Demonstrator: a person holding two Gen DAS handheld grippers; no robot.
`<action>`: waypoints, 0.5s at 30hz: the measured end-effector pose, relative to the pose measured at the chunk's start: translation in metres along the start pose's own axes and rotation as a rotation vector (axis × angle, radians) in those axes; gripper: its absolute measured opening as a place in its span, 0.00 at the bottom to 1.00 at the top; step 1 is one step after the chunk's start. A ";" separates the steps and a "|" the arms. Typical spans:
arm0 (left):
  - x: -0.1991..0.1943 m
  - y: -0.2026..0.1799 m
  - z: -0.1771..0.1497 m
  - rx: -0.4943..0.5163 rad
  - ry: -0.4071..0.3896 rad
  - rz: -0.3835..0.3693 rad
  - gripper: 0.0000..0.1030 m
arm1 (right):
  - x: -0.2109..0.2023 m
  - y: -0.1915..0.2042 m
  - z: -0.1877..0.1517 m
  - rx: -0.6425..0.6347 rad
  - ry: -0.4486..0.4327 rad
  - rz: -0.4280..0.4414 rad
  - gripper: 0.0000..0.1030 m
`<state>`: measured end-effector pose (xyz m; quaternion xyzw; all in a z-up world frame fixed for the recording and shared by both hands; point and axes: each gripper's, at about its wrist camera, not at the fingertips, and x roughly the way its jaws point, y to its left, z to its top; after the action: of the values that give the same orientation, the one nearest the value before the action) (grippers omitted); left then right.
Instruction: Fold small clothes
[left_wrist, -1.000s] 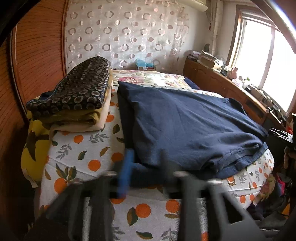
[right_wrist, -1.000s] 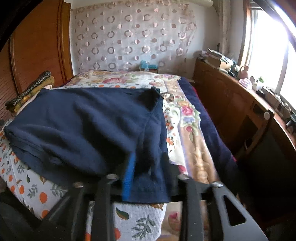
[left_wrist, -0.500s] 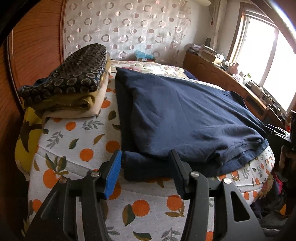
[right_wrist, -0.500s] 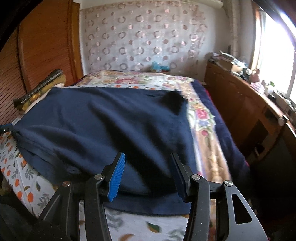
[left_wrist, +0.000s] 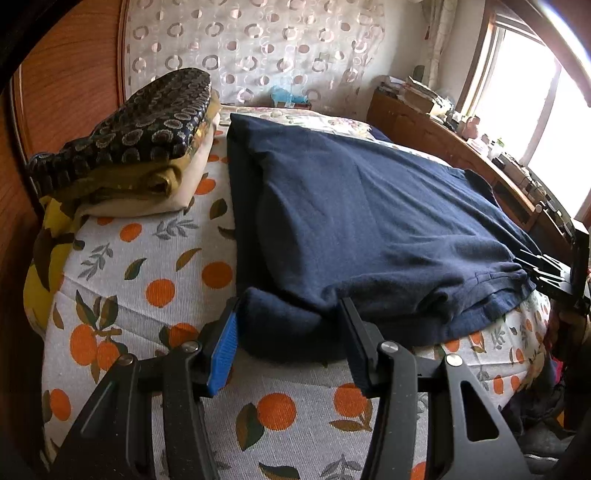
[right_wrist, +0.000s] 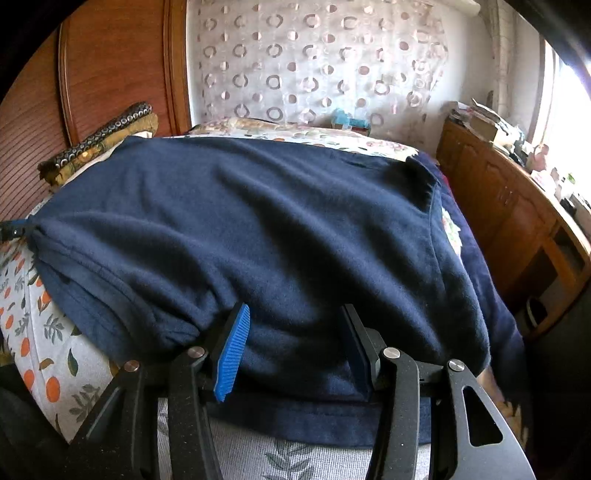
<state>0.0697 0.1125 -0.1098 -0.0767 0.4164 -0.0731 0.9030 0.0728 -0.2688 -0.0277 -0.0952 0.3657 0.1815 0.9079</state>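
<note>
A dark navy shirt (left_wrist: 369, 218) lies folded over on the bed, its hem and lower layer along the near edge. My left gripper (left_wrist: 288, 332) is open, its jaws standing either side of the shirt's near left corner without pinching it. The shirt fills the right wrist view (right_wrist: 277, 229). My right gripper (right_wrist: 295, 343) is open, jaws apart over the near edge of the cloth. The right gripper's body shows at the left wrist view's right edge (left_wrist: 554, 273).
The bed has an orange-and-leaf print sheet (left_wrist: 147, 266). A stack of folded clothes topped by a black ring-patterned piece (left_wrist: 147, 122) sits at the left, by a wooden wardrobe (left_wrist: 66, 74). A cluttered wooden cabinet (right_wrist: 509, 206) runs along the right under the window.
Both grippers were shut on the shirt's near edge a second ago; both have opened and let it go. The shirt now lies flat on the bed.
</note>
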 end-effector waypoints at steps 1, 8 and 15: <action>-0.002 0.000 0.000 -0.001 -0.005 -0.001 0.51 | -0.001 -0.002 -0.002 0.006 -0.001 0.002 0.50; -0.017 0.005 0.006 -0.040 -0.056 -0.031 0.51 | 0.002 0.011 -0.005 0.005 -0.002 0.002 0.51; 0.004 0.009 0.005 -0.094 -0.006 -0.073 0.51 | 0.004 0.012 -0.004 0.019 -0.004 0.010 0.51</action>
<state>0.0767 0.1211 -0.1120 -0.1346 0.4138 -0.0860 0.8963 0.0682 -0.2577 -0.0343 -0.0844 0.3662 0.1825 0.9085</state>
